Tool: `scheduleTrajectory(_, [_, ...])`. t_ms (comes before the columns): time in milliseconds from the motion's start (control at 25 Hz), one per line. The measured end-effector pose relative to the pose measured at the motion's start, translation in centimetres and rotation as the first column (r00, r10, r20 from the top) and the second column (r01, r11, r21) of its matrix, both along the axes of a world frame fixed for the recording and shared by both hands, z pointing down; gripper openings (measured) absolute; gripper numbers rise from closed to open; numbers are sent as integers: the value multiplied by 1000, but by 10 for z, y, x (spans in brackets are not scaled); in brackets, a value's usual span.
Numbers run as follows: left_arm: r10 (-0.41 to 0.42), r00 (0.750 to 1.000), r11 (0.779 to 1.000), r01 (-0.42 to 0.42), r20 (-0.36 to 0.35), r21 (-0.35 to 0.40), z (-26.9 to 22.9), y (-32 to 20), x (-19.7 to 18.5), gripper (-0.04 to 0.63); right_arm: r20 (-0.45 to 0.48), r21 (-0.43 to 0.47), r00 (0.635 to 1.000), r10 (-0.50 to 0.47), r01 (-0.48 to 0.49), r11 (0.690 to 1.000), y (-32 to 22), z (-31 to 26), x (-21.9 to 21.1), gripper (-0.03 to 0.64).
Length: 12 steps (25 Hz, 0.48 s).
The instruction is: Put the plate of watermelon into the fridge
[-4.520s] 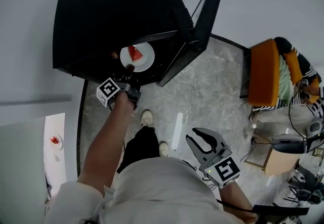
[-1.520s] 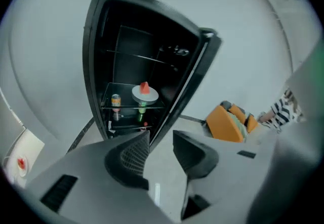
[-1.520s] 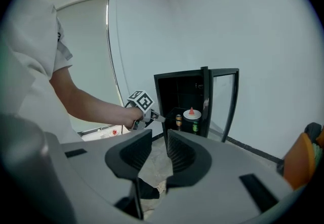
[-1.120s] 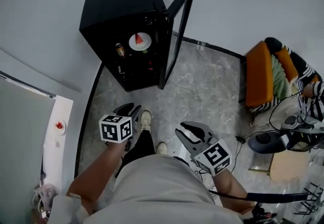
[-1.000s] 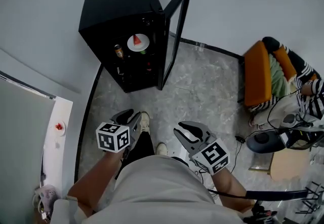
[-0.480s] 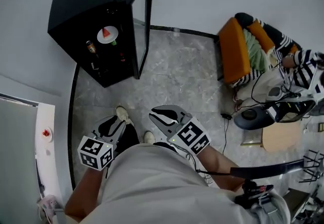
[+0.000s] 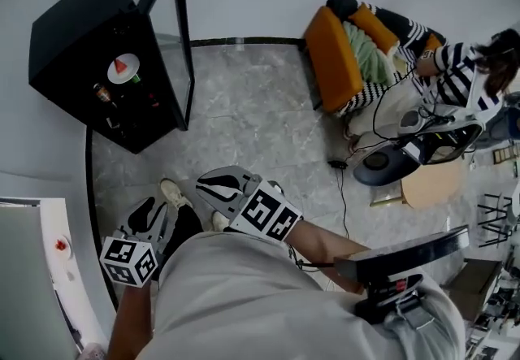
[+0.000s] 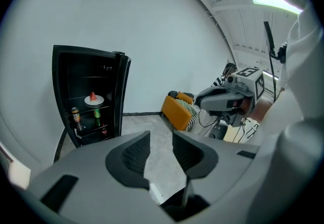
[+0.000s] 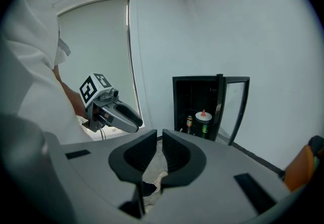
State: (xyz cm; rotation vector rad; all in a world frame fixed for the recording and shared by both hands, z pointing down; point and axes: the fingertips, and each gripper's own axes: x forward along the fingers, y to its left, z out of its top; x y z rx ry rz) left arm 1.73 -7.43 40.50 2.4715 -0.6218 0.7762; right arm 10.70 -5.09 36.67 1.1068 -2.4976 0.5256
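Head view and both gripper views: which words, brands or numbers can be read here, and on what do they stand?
No readable text anywhere.
Bottle and green can in the fridge: labels too small to read.
Left marker cube and right marker cube: square patterns only, no letters.

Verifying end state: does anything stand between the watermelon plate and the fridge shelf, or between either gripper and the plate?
Nothing visible does. The plate already sits on a shelf inside the fridge, with the door open. Only floor lies between it and the left gripper and right gripper, both empty with jaws apart.
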Motion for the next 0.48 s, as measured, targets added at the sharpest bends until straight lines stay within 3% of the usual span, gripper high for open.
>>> scheduleTrajectory(480, [12, 1000, 1000, -12, 8, -22, 1, -19, 29, 149, 2, -32, 1000, 0, 0, 1000, -13, 2, 23, 41])
